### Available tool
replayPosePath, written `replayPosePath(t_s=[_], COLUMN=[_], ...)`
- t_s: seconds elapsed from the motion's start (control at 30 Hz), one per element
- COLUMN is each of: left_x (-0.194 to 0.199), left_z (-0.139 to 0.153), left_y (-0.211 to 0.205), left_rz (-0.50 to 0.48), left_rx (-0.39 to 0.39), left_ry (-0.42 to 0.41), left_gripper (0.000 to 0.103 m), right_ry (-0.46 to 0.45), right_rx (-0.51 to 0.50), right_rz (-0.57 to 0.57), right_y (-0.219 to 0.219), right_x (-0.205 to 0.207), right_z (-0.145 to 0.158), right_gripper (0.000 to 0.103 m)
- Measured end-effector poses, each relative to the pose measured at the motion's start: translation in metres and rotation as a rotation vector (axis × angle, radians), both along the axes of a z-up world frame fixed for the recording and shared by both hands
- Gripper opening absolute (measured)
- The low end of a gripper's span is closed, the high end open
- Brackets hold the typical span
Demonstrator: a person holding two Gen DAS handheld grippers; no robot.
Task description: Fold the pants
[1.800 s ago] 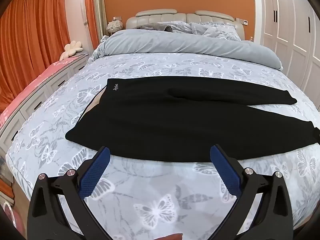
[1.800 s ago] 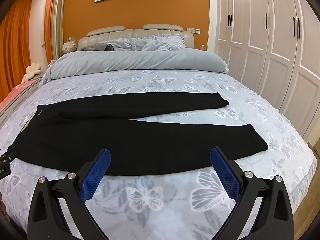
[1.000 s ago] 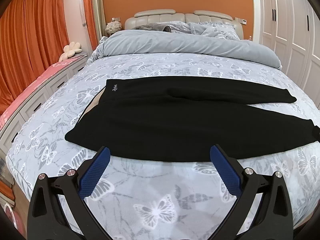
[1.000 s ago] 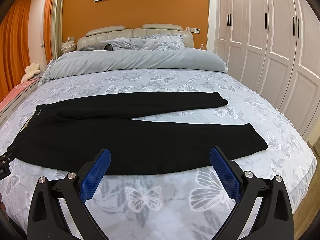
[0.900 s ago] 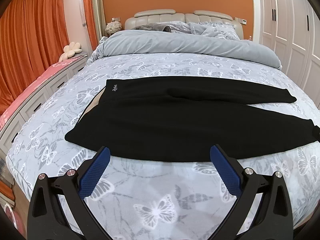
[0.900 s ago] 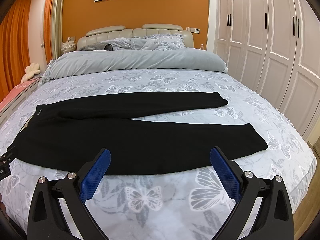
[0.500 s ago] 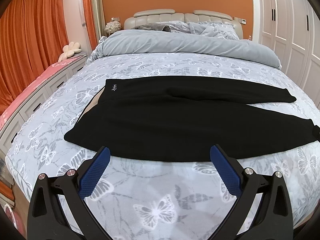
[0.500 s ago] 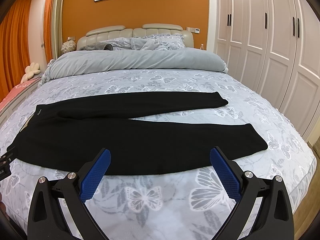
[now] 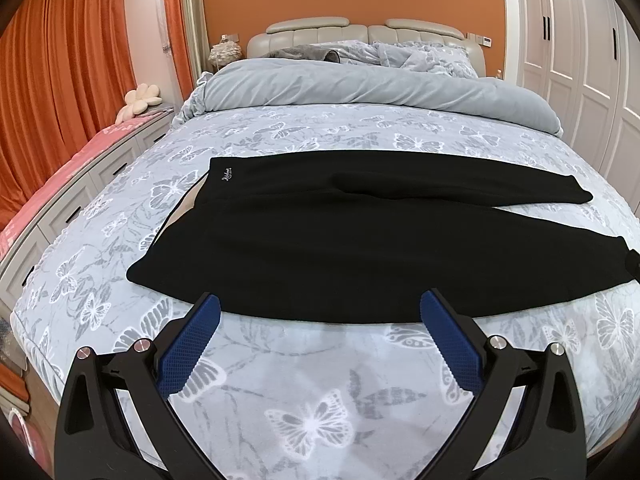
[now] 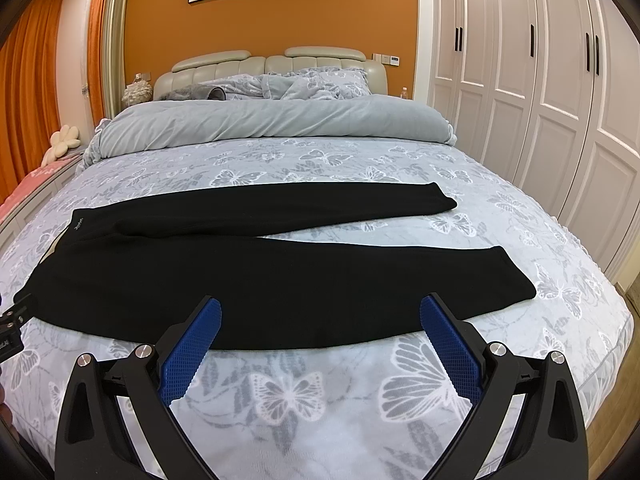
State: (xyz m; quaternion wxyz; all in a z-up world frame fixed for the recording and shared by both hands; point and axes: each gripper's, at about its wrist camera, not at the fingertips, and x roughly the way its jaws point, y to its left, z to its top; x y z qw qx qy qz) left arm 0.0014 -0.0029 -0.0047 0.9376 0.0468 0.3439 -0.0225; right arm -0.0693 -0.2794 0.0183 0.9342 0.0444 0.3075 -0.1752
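Black pants (image 9: 340,236) lie flat across the bed, waistband at the left, both legs running right and spread apart in a V. They show in the right wrist view too (image 10: 272,272). My left gripper (image 9: 320,304) is open and empty, held above the near edge of the pants towards the waist end. My right gripper (image 10: 320,308) is open and empty, above the near edge of the near leg. Part of the left gripper (image 10: 12,320) shows at the left edge of the right wrist view.
The bed has a grey butterfly-print cover (image 9: 320,400) and a rolled grey duvet (image 10: 272,124) with pillows at the headboard. White wardrobe doors (image 10: 560,100) stand on the right. A pink-topped drawer unit (image 9: 60,184) and orange curtains are on the left.
Both grippers have drifted very slightly; the pants have not moved and both grippers stay open.
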Motion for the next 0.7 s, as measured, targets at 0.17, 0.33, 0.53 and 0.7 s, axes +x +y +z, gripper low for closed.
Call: replayPosePath(t_s=[0.17,0.33,0.53,0.7], left_x=[0.0004,0.0008,0.0004,0.0002], left_z=[0.0002,-0.0003,0.0001,0.0001], left_y=[0.0000,-0.0001,-0.0004,-0.0002], left_rz=[0.002,-0.001,0.001,-0.001], left_rx=[0.000,-0.001,0.000,0.000], left_ry=[0.001,0.002,0.001,0.001], left_gripper=[0.098,0.098,0.098,0.098], right_ry=[0.000,0.001,0.002,0.004], right_rx=[0.000,0.000,-0.002,-0.002], right_rz=[-0.001,-0.001,-0.002,-0.003], right_y=[-0.0003,-0.0006,-0.0014,-0.0019], right_x=[0.0001,-0.0001,-0.0004,0.0002], right_z=[-0.0003,-0.0006,-0.0014,0.0000], right_gripper=[0.098,0.098,0.098,0.098])
